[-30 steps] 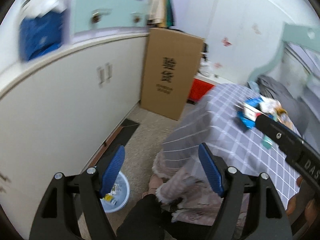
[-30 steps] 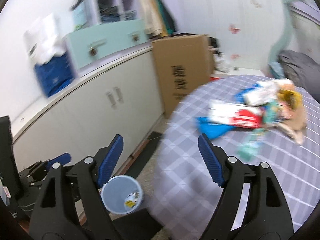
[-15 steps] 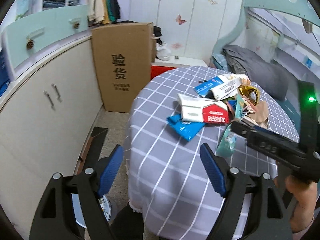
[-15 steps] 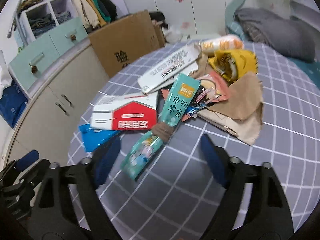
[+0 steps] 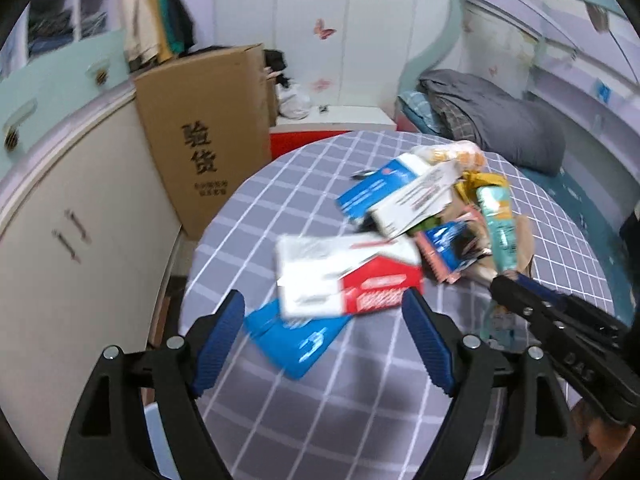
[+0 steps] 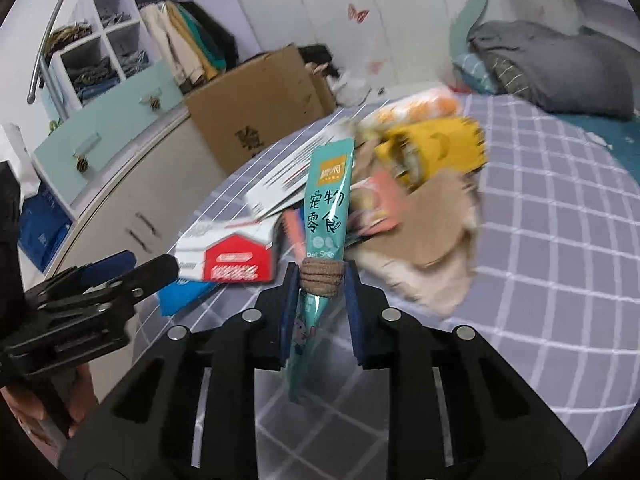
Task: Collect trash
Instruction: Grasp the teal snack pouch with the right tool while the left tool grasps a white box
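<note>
— Right gripper (image 6: 320, 312), condition?
— Jaws closing, blue pads on either side of a teal snack pouch (image 6: 326, 216). Pouch upright between the pads, wrapped at pad level by a brown band (image 6: 322, 278). Pads at the band; firm pressure not confirmed.

— Pouch position otherwise?
— Lower end down between the fingers, upper end leaning toward the pile. Seen from the left wrist view as a teal strip (image 5: 496, 228) rising from the right gripper's tip (image 5: 505, 280).

— Left gripper (image 5: 324, 332)?
— Spread wide, nothing between the pads. Hovering over the near edge of the checked tablecloth (image 5: 360, 412). Between its fingers in view: a blue packet (image 5: 296, 340), flat on the cloth, partly under a red-and-white carton (image 5: 348, 276).

— Beyond that?
— Remaining trash heaped mid-table: white box with blue end (image 5: 400, 196), pink wrapper (image 6: 380, 200), yellow bag (image 6: 436, 148), brown paper (image 6: 424, 240), orange-and-white bag (image 6: 420, 108) at the far side. All blurred; print unreadable except on the pouch.

— Past the table?
— Cardboard box (image 5: 208, 136) standing against the white cabinets (image 5: 80, 216) at left. Grey bedding (image 5: 496, 120) at far right.
</note>
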Demonstrator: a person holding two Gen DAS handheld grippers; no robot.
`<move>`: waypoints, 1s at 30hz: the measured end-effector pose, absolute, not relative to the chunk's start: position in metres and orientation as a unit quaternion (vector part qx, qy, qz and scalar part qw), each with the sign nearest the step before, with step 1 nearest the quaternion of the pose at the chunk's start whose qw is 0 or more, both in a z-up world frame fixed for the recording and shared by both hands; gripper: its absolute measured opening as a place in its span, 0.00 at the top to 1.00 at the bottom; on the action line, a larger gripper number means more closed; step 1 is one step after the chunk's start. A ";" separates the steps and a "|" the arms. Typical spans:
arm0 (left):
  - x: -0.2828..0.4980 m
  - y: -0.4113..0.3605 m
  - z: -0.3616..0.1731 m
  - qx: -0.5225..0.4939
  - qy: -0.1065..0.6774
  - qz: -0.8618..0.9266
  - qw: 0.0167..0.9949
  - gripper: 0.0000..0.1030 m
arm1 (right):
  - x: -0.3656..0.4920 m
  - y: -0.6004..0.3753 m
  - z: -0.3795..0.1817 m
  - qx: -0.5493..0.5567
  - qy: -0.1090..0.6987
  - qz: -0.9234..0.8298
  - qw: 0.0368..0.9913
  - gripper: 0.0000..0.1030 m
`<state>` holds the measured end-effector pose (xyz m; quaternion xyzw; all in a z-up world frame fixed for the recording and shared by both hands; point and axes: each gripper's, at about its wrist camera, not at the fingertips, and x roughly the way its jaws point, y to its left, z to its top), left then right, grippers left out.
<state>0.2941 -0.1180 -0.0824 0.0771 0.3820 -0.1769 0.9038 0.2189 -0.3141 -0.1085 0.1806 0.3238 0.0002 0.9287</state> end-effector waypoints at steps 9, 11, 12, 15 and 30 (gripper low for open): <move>0.332 -0.188 -0.077 0.151 0.368 -0.195 0.897 0.23 | 0.251 -0.351 -0.090 0.162 0.317 -0.008 0.935 0.78; 0.343 -0.203 -0.082 0.167 0.371 -0.200 0.891 0.23 | 0.258 -0.355 -0.093 0.166 0.319 -0.003 0.933 0.78; 0.347 -0.209 -0.084 0.175 0.373 -0.201 0.889 0.23 | 0.261 -0.358 -0.095 0.170 0.320 0.001 0.932 0.78; 0.357 -0.225 -0.095 0.207 0.376 -0.204 0.880 0.23 | 0.264 -0.363 -0.102 0.184 0.320 0.007 0.929 0.78; 0.355 -0.232 -0.084 0.202 0.348 -0.234 0.885 0.72 | 0.259 -0.366 -0.103 0.196 0.315 0.019 0.929 0.78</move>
